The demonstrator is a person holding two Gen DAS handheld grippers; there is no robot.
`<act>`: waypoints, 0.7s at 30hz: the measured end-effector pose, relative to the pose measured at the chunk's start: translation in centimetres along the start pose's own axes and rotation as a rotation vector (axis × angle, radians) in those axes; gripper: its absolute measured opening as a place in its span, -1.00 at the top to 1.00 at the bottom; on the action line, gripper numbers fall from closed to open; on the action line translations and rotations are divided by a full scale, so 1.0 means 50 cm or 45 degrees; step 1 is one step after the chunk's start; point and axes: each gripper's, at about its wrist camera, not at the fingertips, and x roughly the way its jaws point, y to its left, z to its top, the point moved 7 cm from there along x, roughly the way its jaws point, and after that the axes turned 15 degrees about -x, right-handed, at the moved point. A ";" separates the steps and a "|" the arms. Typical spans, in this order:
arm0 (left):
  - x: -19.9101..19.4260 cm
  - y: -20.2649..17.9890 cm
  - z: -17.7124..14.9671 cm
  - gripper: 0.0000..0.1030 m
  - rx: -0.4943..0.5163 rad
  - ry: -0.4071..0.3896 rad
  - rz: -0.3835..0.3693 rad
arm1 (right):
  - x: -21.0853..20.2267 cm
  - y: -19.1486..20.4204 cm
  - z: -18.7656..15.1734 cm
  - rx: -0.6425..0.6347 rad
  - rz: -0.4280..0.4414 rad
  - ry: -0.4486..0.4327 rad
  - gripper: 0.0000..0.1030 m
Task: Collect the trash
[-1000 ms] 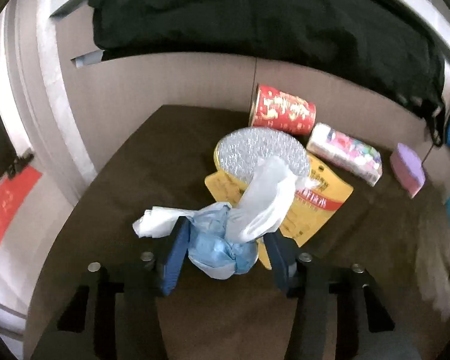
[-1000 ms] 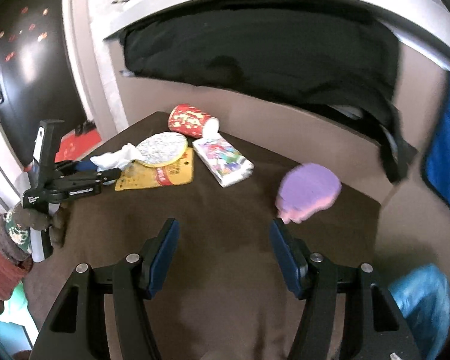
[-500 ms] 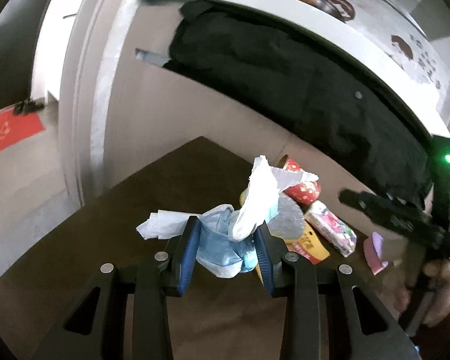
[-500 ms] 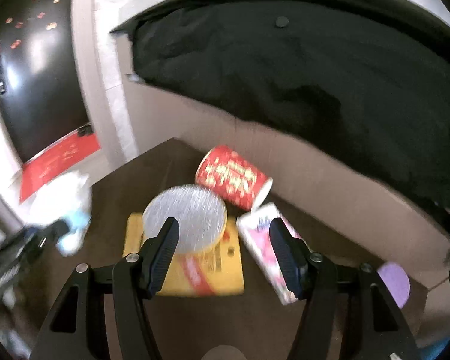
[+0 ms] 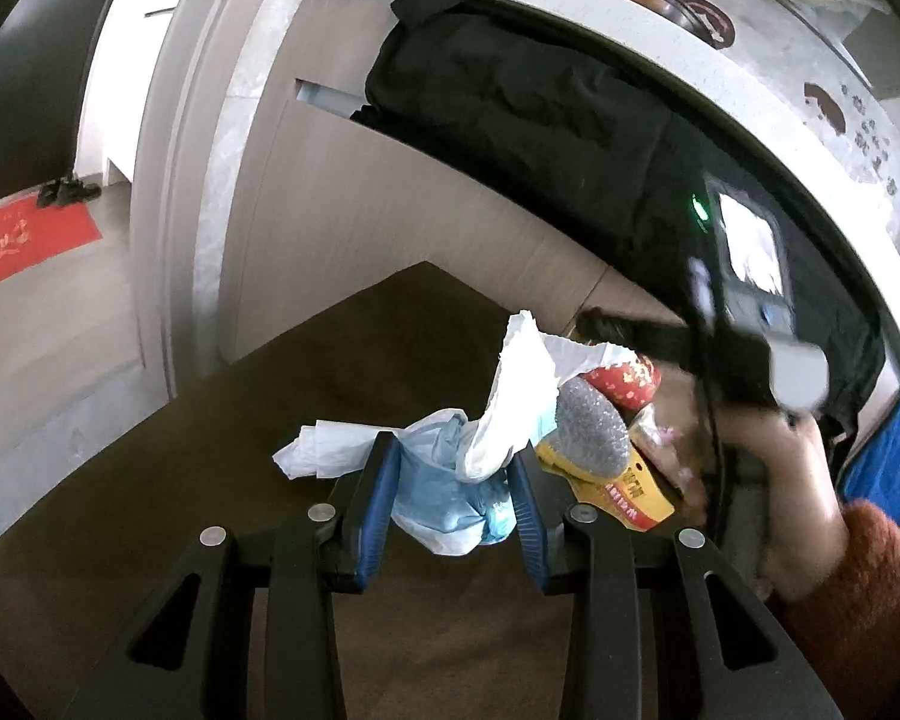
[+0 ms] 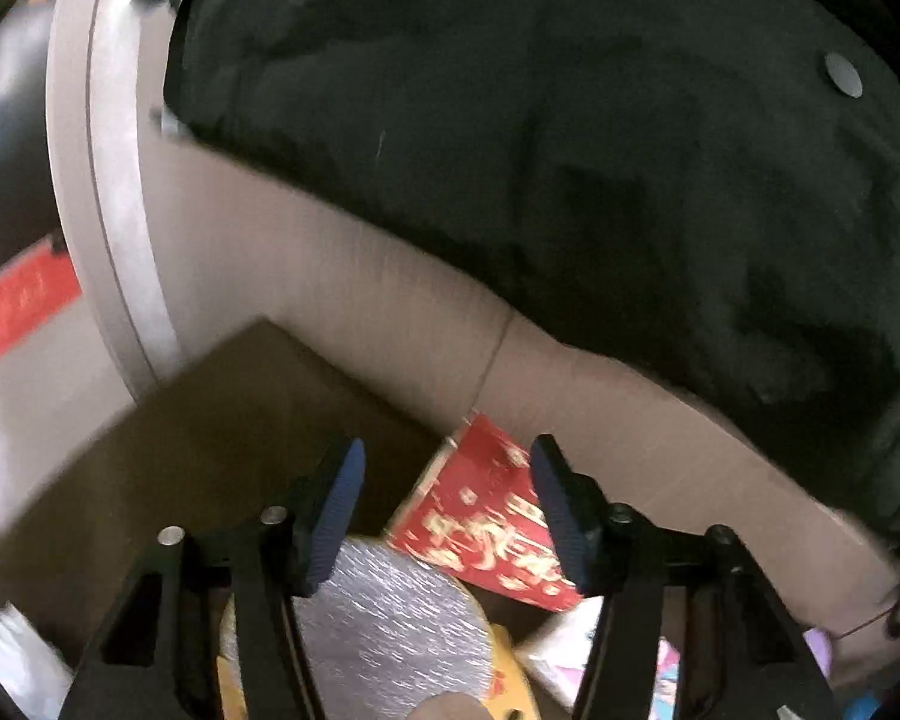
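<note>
My left gripper [image 5: 453, 507] is shut on a crumpled light-blue and white plastic bag [image 5: 450, 495] and holds it above the dark brown table [image 5: 360, 360]. My right gripper [image 6: 447, 510] is open and empty, its fingers either side of a red paper cup [image 6: 486, 525] lying on its side. A round silver foil lid [image 6: 390, 630] on a yellow packet [image 6: 510, 678] lies just below that cup. In the left wrist view the red cup [image 5: 627, 381], foil lid [image 5: 594, 429] and yellow packet [image 5: 621, 489] sit behind the bag, with the right gripper's body above them.
A black garment [image 5: 540, 120] hangs over a grey ledge behind the table. A pink printed pack [image 6: 666, 672] lies right of the yellow packet. A wood-panel wall [image 6: 330, 300] backs the table. A red floor mat [image 5: 24, 237] lies far left.
My left gripper closed on the bag and lifted it from the table. My right gripper swept left across the table and came down over the red cup.
</note>
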 end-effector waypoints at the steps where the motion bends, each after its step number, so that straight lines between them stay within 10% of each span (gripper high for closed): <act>1: 0.000 0.002 0.000 0.27 -0.007 0.000 -0.003 | -0.006 -0.005 -0.017 -0.017 0.001 0.016 0.02; 10: -0.004 -0.005 -0.003 0.27 -0.022 0.018 -0.040 | -0.104 -0.112 -0.212 0.068 0.051 0.026 -0.05; 13: -0.006 -0.009 -0.005 0.27 -0.014 0.015 -0.039 | -0.112 -0.117 -0.192 0.226 0.144 -0.040 -0.43; 21: -0.008 0.008 0.006 0.26 -0.073 0.008 -0.038 | -0.070 -0.052 -0.060 0.404 0.090 -0.117 -0.44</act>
